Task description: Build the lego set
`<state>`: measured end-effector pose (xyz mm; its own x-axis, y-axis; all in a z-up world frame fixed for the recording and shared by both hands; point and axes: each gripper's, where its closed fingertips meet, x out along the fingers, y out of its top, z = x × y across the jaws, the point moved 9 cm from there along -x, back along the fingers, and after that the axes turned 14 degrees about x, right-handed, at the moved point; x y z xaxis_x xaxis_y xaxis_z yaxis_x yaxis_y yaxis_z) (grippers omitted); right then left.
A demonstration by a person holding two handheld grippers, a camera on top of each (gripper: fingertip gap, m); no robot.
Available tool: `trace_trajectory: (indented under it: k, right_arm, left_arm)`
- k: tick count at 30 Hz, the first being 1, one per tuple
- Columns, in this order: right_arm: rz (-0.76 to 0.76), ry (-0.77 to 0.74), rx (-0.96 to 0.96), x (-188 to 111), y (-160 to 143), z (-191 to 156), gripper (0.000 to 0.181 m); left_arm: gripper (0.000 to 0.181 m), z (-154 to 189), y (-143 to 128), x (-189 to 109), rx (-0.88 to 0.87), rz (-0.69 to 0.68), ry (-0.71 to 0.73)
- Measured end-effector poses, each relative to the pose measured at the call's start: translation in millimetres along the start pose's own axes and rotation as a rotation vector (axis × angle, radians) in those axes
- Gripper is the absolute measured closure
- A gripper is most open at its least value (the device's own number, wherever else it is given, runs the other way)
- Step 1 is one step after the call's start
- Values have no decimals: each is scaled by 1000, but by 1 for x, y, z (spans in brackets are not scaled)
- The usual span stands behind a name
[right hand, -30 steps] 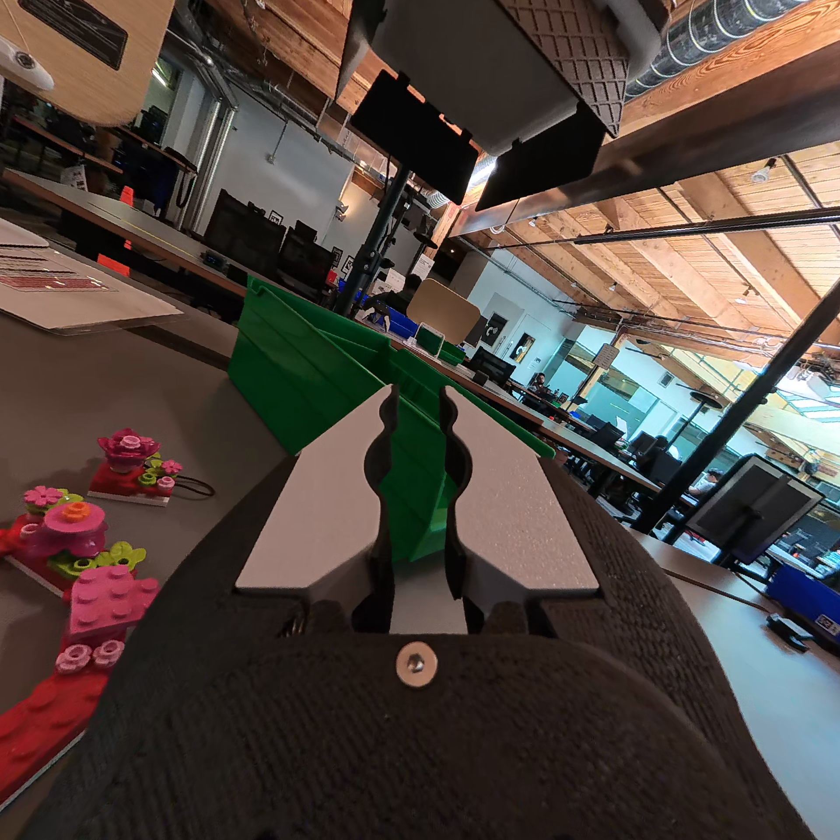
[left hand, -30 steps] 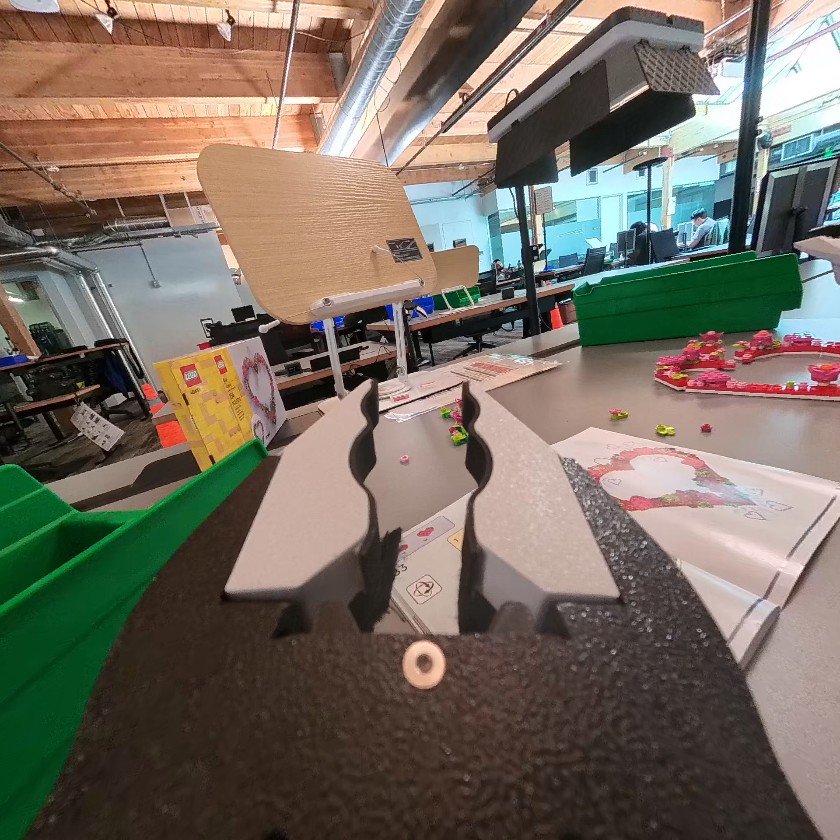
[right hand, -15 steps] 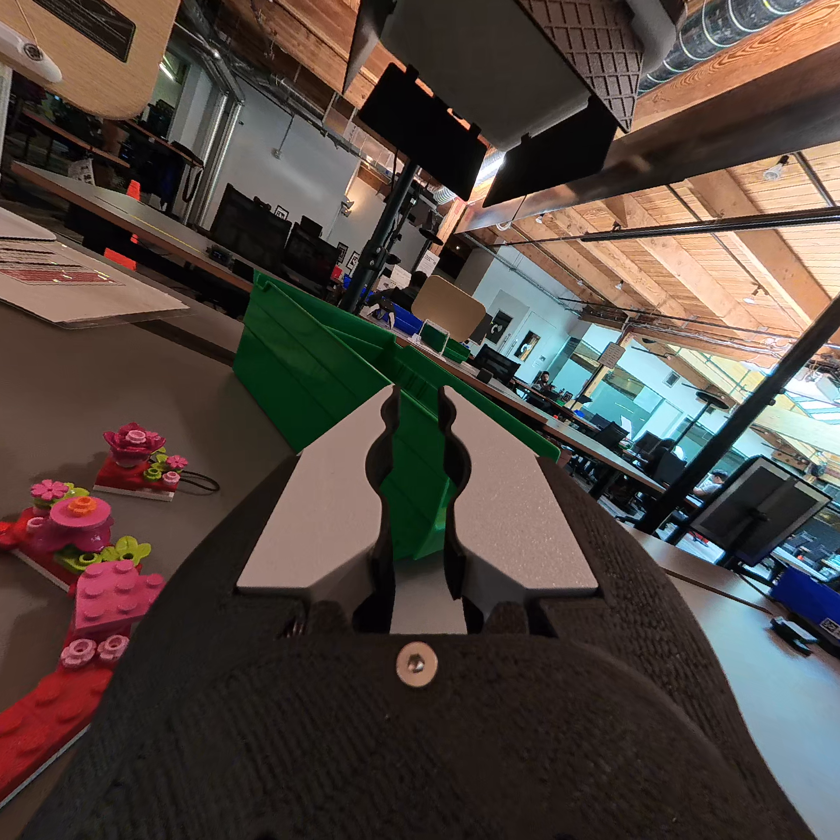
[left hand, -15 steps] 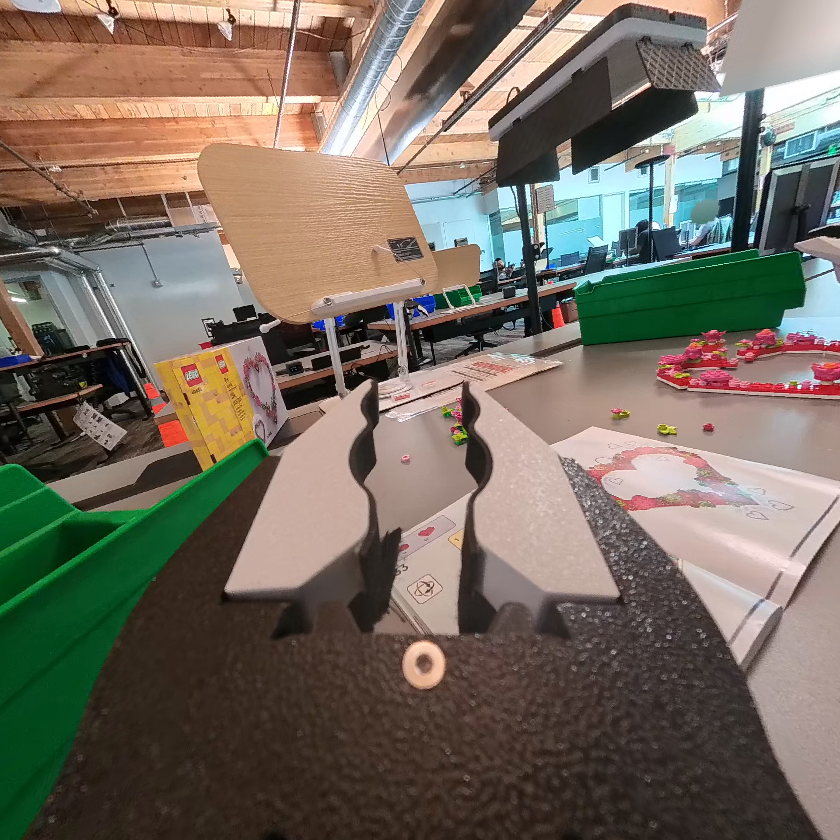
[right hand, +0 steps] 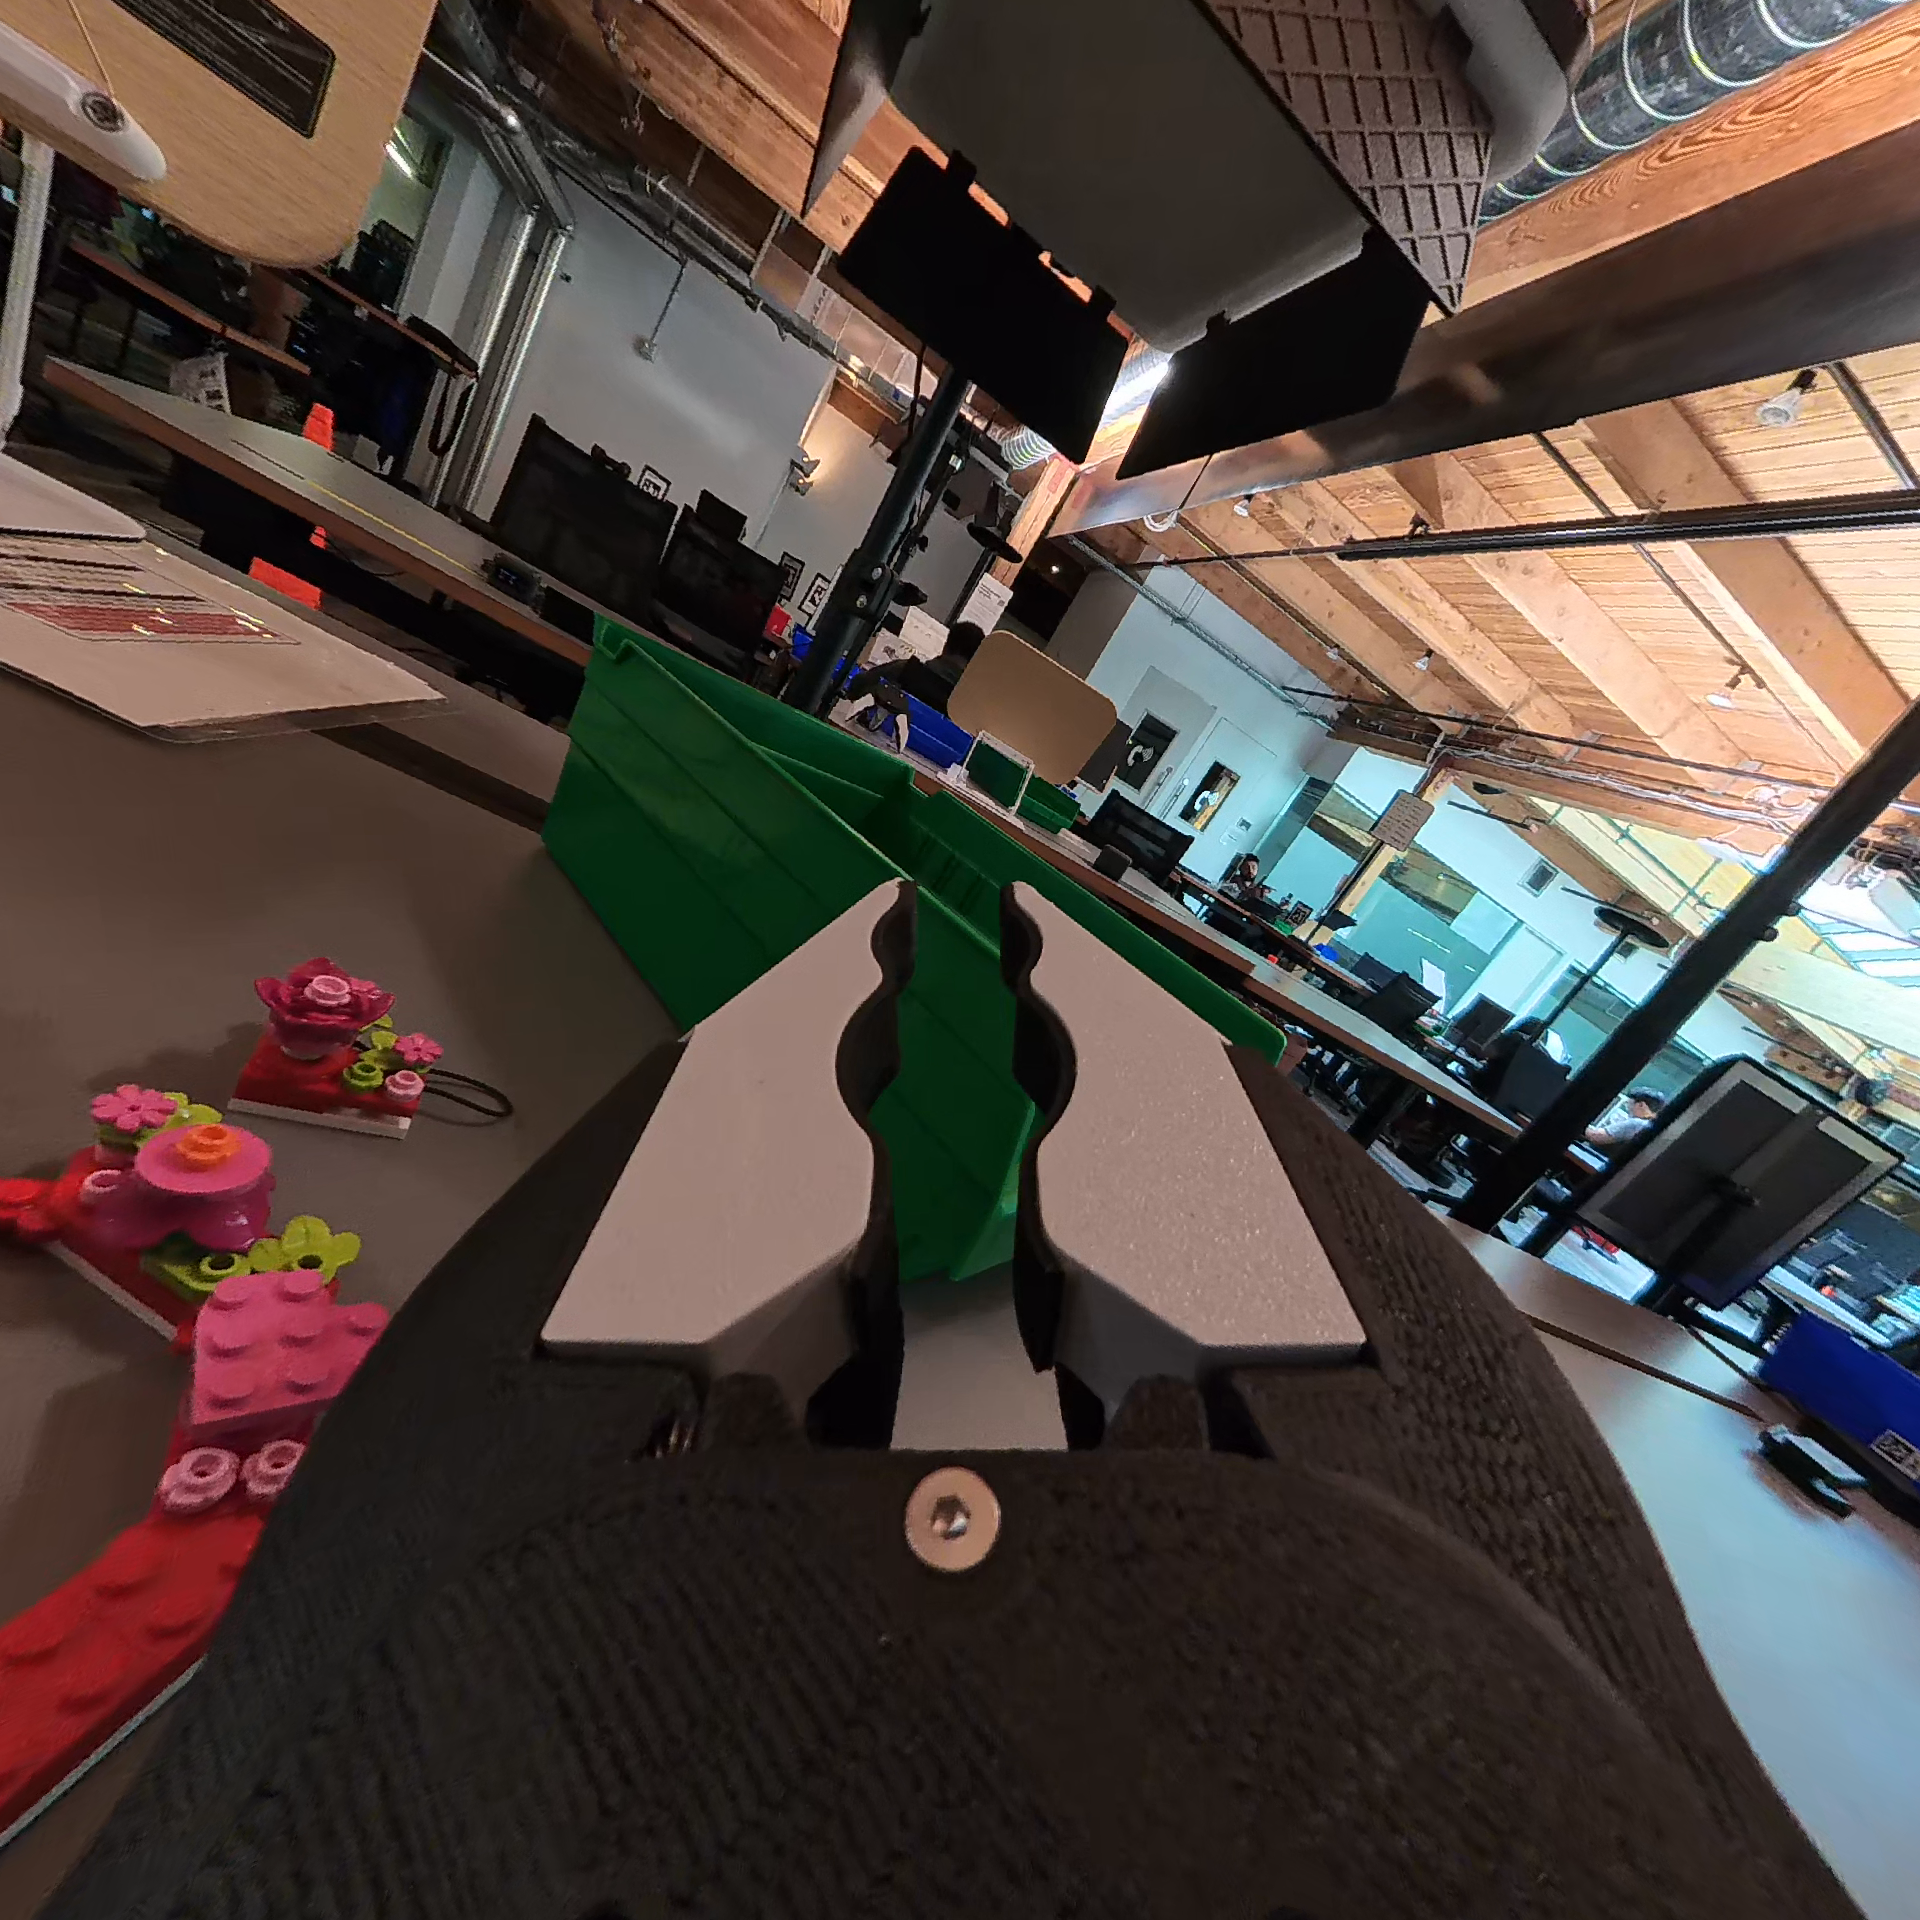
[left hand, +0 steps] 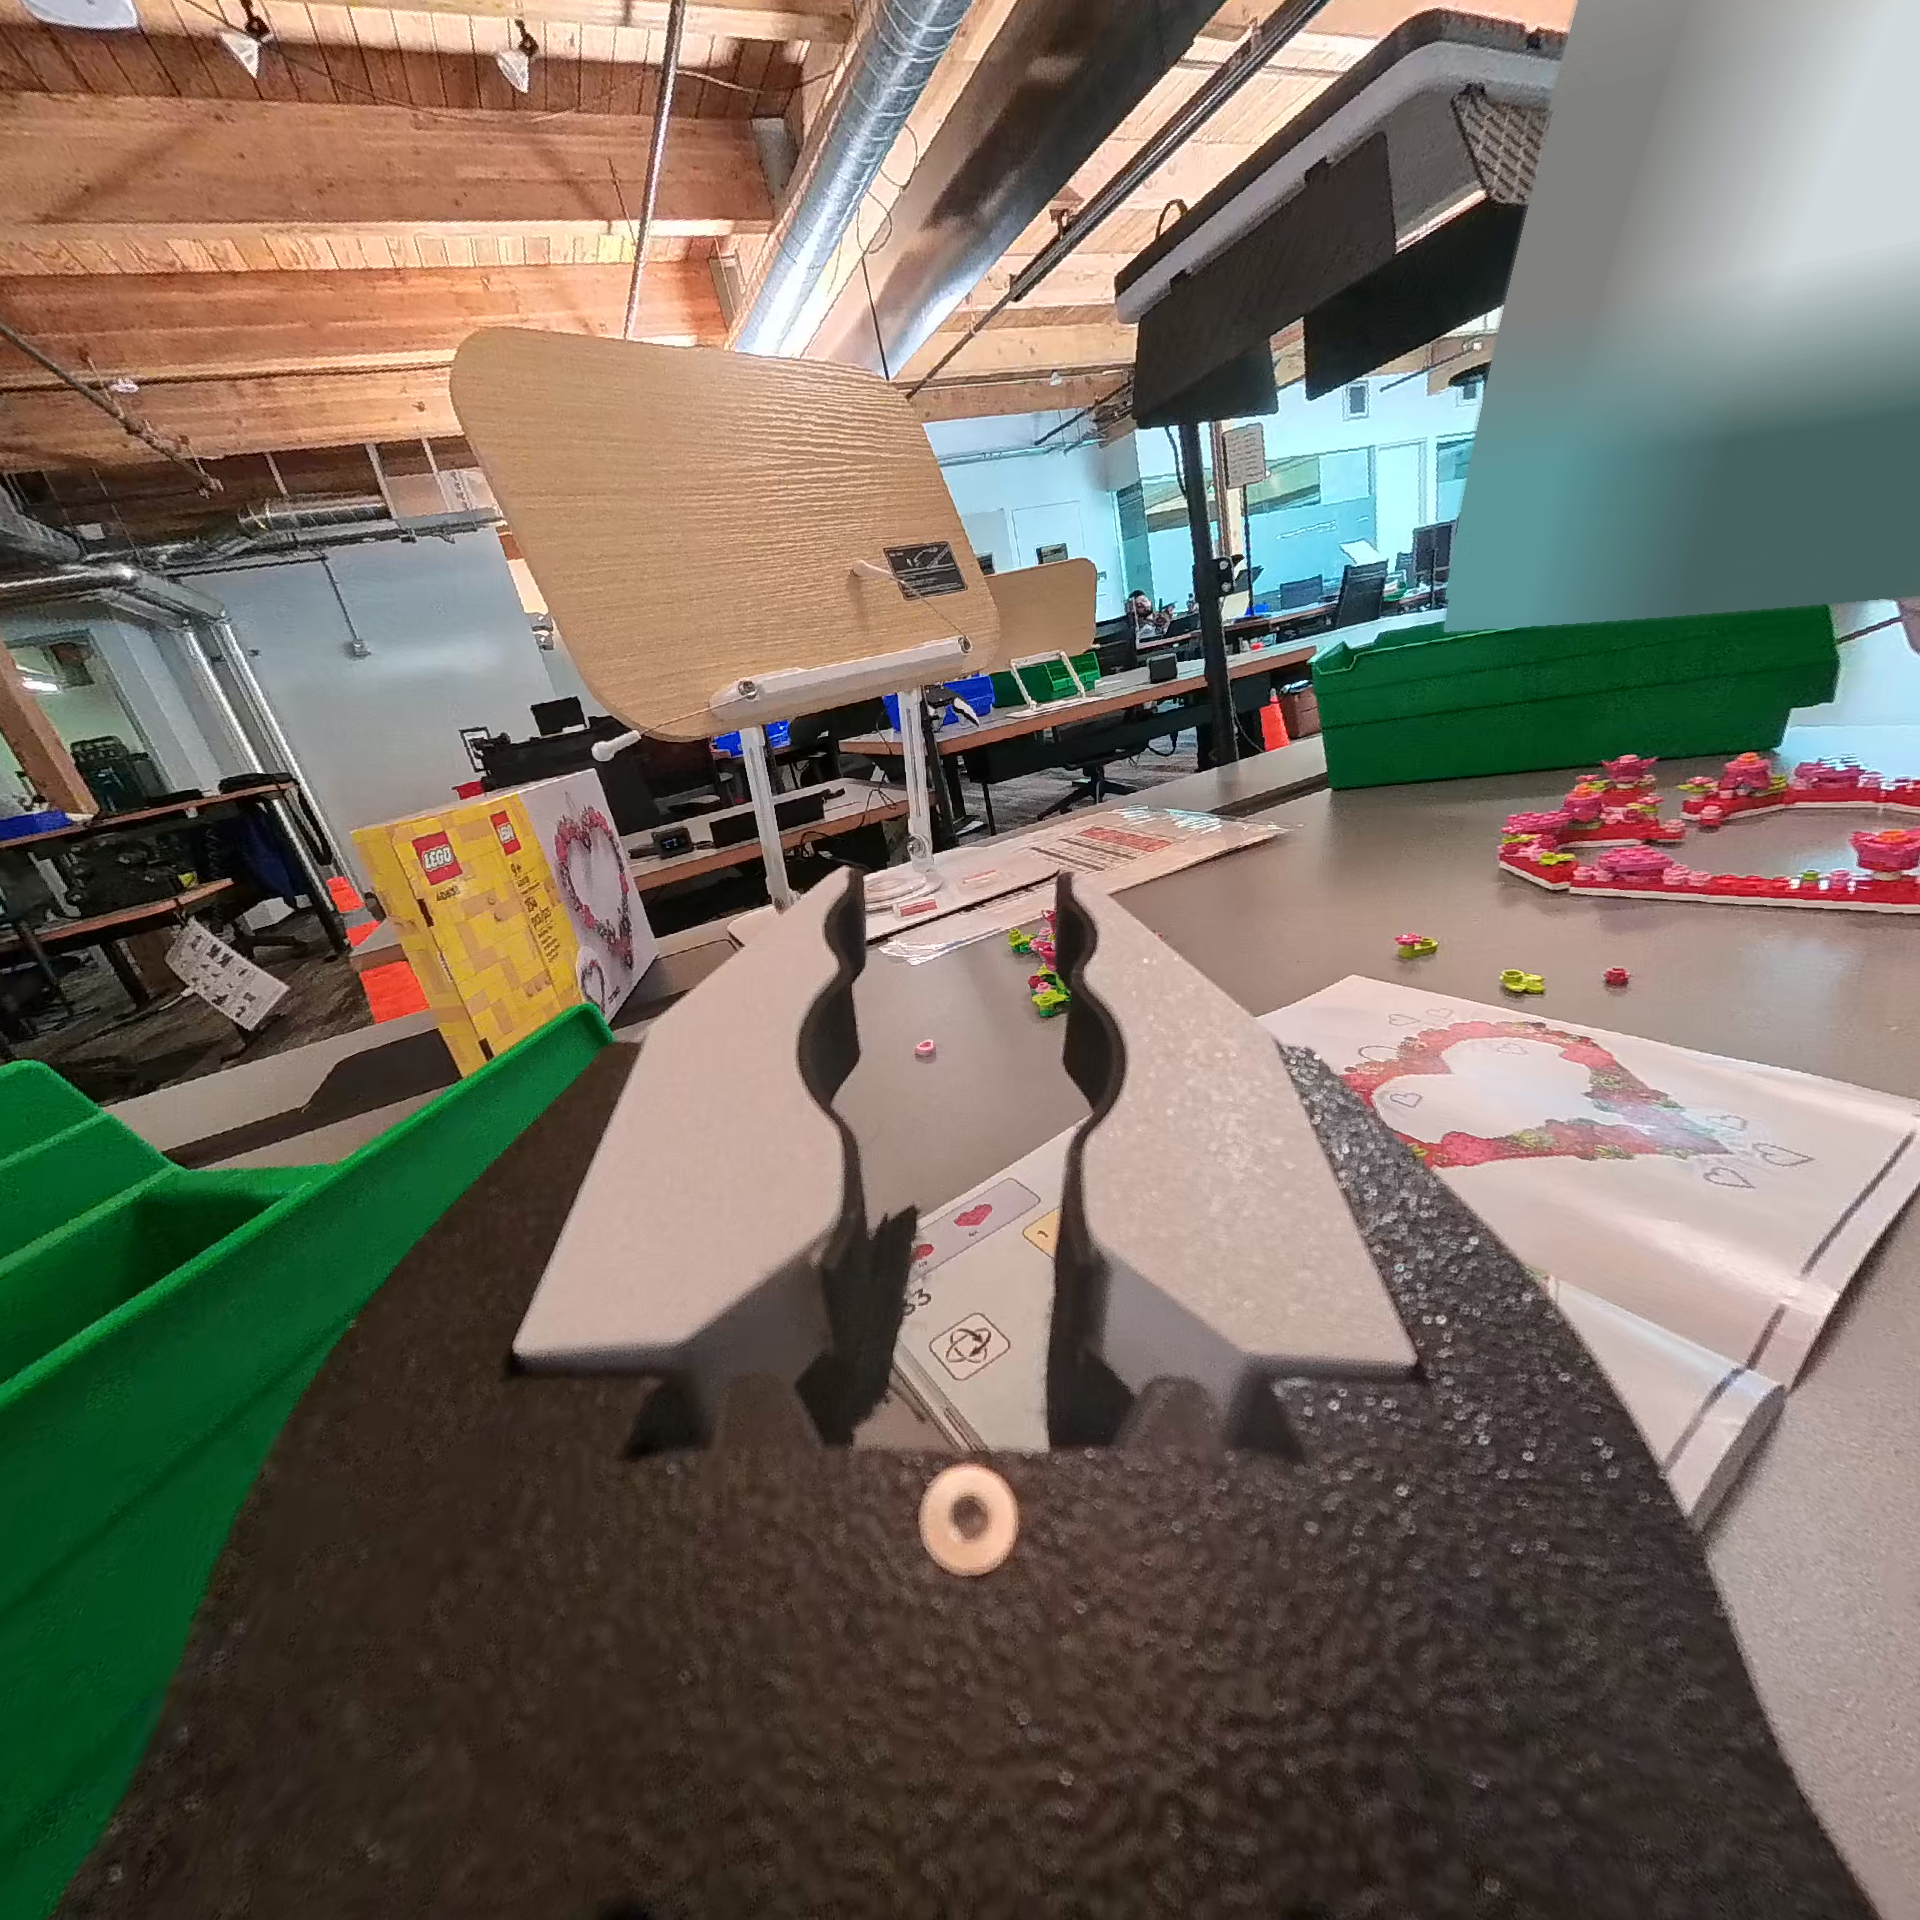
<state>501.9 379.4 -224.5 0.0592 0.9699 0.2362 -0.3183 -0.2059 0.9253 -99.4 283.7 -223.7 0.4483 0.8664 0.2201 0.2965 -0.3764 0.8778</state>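
A red heart-shaped lego frame with pink flowers (left hand: 1714, 847) lies on the grey table at the far right of the left wrist view; its near end (right hand: 156, 1299) shows at the left of the right wrist view. My left gripper (left hand: 961, 899) is open and empty, held low over the instruction booklet (left hand: 1558, 1132). Small loose pieces (left hand: 1044, 971) lie beyond its fingertips, with a tiny pink stud (left hand: 925, 1049) between them. My right gripper (right hand: 956, 899) is open with a narrow gap and empty, right of the heart frame, pointing at a green bin (right hand: 748, 852).
A green bin (left hand: 125, 1299) stands at the left of the left gripper. Another green bin (left hand: 1558, 707) is at the table's back right. A yellow set box (left hand: 499, 914) and a wooden book stand (left hand: 717, 530) stand at the back. A plastic sleeve with papers (right hand: 156, 644) lies behind the frame. Tip to tip, the grippers are about 60 cm apart.
The left wrist view is nearly unchanged; a pale blurred patch has grown in at its top right. The right gripper has tilted and shifted slightly, its gap unchanged.
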Motion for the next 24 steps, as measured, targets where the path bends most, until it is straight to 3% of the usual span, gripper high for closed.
trace_trajectory:
  k: [5, 8, 13, 15, 19, 24]
  right_arm:
    - [22, 50, -34, -3, 6, -5, 163]
    - [-3, 206, -74, -3, 35, -28, 161]
    - [-292, 846, 104, 12, 97, -144, 153]
    - [-397, 1015, 86, 24, 113, -195, 153]
    - [-539, 1248, -15, 53, 132, -282, 152]
    - [-793, 1394, -215, 91, 125, -351, 153]
  left_arm:
    - [148, 1, 0, 0, -5, 1, -1]
    - [148, 1, -1, 2, -3, -10, 2]
    - [148, 3, 0, 3, 0, 1, -23]
    - [148, 4, 0, 3, -2, 9, -34]
    - [148, 2, 0, 2, -21, 25, -44]
    - [148, 0, 0, 1, -51, 35, -47]
